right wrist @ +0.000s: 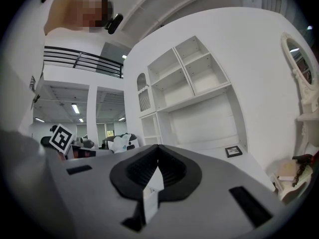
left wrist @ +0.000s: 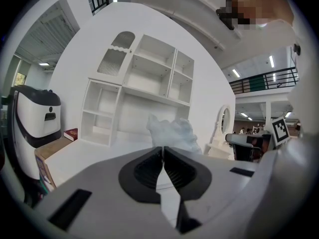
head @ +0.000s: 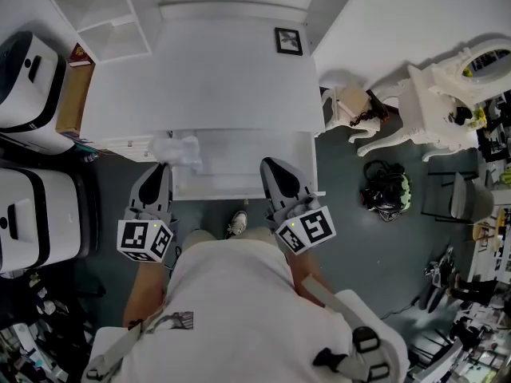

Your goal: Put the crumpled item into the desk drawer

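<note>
Translucent white crumpled item [head: 177,150] pinched in left gripper [head: 163,166], over left end of open desk drawer [head: 247,166]

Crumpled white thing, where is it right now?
In the head view, the crumpled white thing is on the person's left, at the tip of the left hand-held gripper. It is by the front left edge of the white desk.

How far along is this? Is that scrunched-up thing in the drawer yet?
Not yet. Done: the desk drawer looks pulled out, and the crumpled item is picked up. In hand: the left hand-held gripper is shut on it, by the drawer's left edge. The right hand-held gripper is shut, holding nothing. Left: release the item inside the drawer, then probably push it closed.
</note>
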Tool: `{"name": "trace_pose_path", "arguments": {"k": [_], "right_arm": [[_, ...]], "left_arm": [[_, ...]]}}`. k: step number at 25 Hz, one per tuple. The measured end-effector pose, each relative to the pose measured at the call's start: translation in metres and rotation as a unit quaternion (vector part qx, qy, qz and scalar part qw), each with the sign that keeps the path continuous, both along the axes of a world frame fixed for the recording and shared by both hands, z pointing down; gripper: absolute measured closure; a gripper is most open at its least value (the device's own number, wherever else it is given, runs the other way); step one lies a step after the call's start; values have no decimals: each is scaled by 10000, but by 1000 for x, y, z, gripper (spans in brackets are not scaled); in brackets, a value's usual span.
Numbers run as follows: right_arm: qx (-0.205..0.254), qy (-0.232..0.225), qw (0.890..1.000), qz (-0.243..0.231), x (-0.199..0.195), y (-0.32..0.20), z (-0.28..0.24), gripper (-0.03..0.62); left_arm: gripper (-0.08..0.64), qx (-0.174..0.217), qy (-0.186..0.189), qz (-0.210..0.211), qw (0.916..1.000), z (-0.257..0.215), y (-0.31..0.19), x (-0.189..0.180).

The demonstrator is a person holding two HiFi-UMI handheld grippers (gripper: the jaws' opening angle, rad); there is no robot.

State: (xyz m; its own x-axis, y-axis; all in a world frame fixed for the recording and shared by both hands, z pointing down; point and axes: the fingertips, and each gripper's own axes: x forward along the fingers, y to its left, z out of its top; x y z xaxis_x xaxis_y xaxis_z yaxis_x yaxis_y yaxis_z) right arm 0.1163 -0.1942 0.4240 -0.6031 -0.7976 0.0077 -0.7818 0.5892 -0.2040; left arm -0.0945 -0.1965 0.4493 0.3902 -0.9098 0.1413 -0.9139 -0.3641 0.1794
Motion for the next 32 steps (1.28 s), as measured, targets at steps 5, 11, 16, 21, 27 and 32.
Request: {"name": "trace_pose_path", "arguments": {"k": [5,11,16,21,27,32], "right_arm": [[-100,29,9999,30,3,-2,8,581],[-282,56,9995,125,6,3,23,581],[-279,56,9993,259,5,5,25,581],[-286,92,9987,402,2,15,23,581],[-253,177,9978,588,-5,28,17,581],[-233,253,9970,697,-18,46,9,581]], "left_arm": [[535,-201,-67,12,9998,18,-8,1],[535,-474,-145,139,9987,43,-15,7],[535,-635,-213,278,9974,61,-21,9],[535,-852,-288,421,9951,79,-24,7],[535,-1045,-358,651,9917,98,-21,5],[535,-1213,-428,787,9886,111,-19,-1]]}}
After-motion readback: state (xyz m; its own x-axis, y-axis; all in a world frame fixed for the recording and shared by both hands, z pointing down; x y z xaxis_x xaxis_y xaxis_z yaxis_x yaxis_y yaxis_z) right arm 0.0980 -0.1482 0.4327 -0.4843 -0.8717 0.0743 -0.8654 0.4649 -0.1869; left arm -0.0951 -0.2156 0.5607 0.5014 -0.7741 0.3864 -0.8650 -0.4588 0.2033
